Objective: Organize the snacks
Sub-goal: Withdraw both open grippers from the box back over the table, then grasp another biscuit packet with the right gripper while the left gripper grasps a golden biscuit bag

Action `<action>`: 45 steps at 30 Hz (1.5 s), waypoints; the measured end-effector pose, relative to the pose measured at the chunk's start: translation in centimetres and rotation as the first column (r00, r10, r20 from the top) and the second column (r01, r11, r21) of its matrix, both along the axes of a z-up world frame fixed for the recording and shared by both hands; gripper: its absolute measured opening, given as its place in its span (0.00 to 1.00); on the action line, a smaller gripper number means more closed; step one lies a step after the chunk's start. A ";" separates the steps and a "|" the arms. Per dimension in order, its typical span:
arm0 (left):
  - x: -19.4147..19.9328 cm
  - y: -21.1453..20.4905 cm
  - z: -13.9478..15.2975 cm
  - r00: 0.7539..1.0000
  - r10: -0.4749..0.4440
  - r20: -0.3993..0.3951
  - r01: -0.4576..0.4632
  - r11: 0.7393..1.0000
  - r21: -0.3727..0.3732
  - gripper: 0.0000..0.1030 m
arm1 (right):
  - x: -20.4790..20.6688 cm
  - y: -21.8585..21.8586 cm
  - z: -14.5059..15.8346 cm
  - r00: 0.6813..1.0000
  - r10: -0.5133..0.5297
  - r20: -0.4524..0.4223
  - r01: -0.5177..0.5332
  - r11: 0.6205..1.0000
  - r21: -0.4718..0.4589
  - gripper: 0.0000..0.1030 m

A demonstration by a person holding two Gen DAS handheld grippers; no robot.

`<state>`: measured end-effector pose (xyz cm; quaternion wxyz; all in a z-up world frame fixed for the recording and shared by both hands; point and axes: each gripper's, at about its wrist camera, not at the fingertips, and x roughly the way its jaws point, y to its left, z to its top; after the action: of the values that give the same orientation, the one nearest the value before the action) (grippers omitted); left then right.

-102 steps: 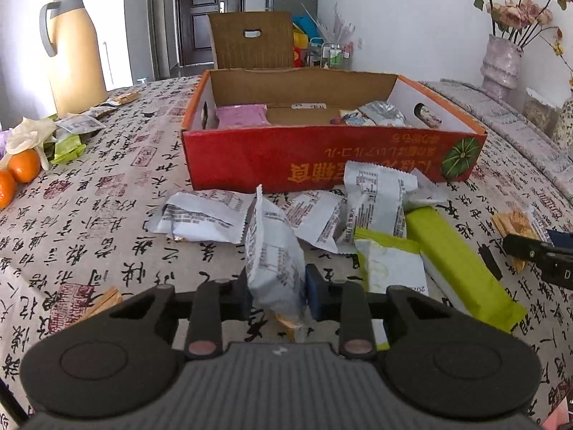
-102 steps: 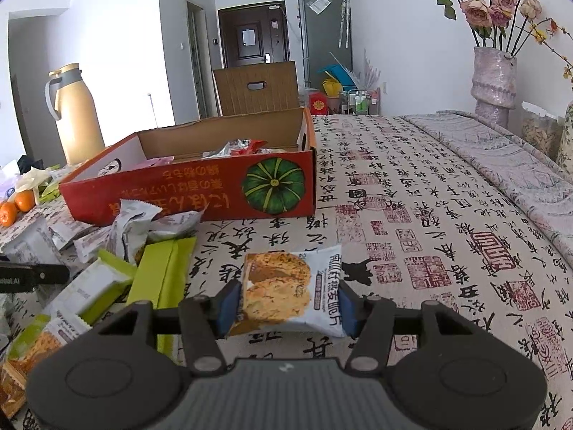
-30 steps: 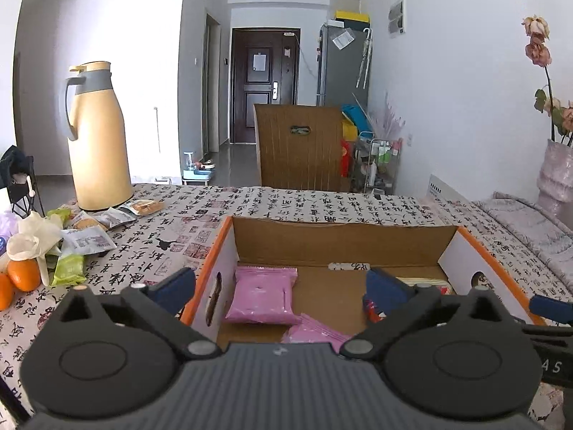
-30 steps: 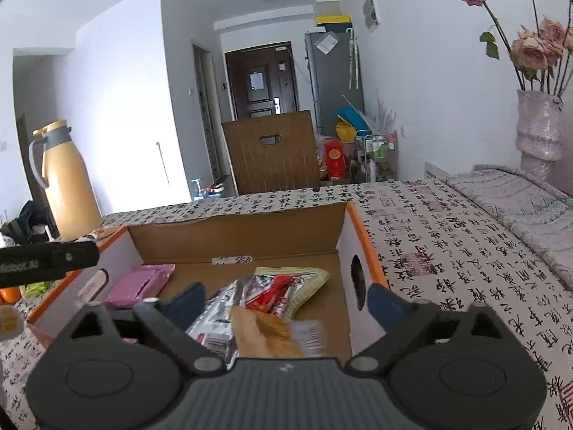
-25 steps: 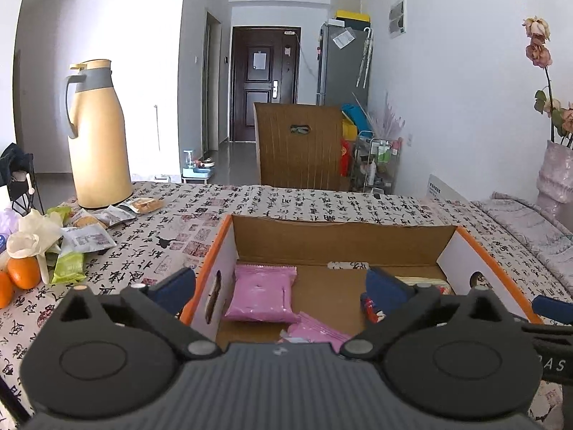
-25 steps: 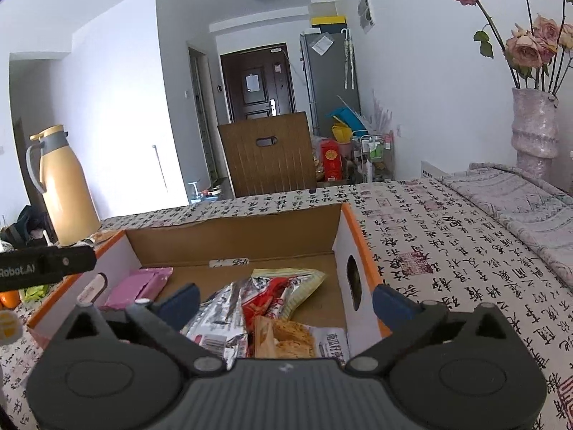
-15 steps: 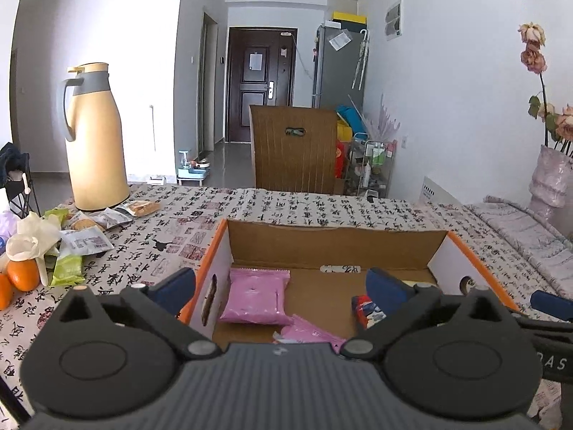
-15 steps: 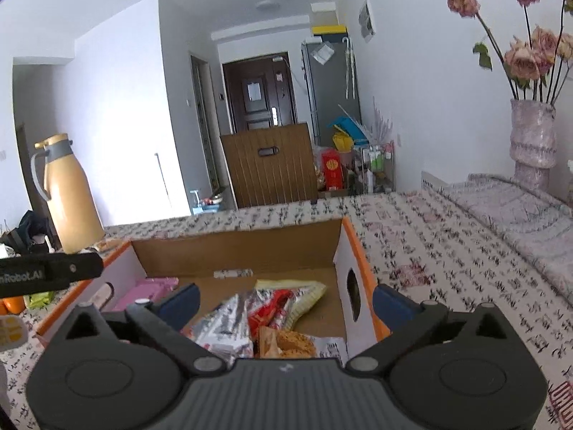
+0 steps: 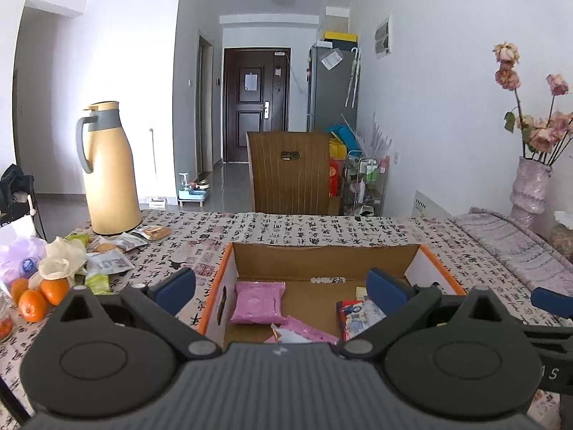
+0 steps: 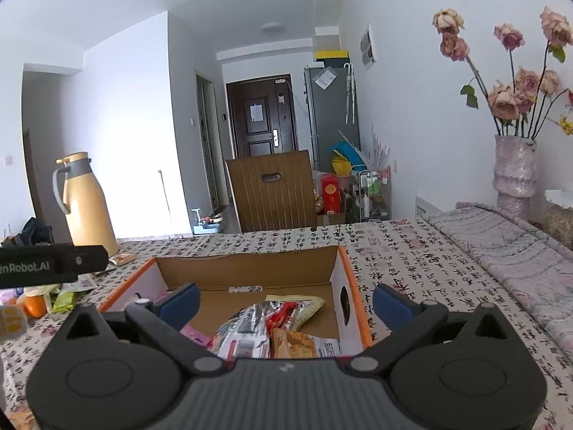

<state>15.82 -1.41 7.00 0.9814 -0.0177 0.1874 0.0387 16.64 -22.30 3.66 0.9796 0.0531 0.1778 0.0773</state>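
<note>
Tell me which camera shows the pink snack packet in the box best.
The left wrist view. There the pink snack packet lies flat and fully visible at the left end of the cardboard box. In the right wrist view only a pink sliver shows, mostly hidden behind the right gripper's left finger.

orange-rimmed brown box [image 9: 324,259]; pink packet [image 9: 258,302]; bench cloth [image 9: 286,227] white with black script; tan flask [image 9: 109,170]; blue-padded tongs [image 9: 281,288].

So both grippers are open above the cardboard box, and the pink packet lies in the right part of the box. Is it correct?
Not quite. The pink packet lies in the left part of the cardboard box, as the left wrist view shows. The rest holds: the left gripper and the right gripper are both open above the box.
</note>
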 end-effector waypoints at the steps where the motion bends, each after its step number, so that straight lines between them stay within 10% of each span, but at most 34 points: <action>1: -0.6 0.0 0.1 1.000 0.000 0.001 0.000 1.000 0.000 1.00 | -0.7 -0.1 0.1 1.000 0.000 0.001 0.000 1.000 0.001 1.00; 23: -12.1 2.8 -3.6 0.995 0.030 -0.097 -0.031 0.999 -0.013 1.00 | -12.2 1.2 -2.2 0.996 0.074 -0.059 -0.074 0.997 -0.004 1.00; 45: -15.6 6.5 -7.8 0.985 0.023 -0.170 -0.031 0.998 -0.050 1.00 | -14.4 5.3 -5.9 0.975 0.139 -0.175 -0.151 0.987 -0.056 1.00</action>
<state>0.23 5.13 -0.83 0.9605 -0.0425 0.2708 0.0484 2.20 -16.99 -2.27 0.9538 0.0128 0.2667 0.1377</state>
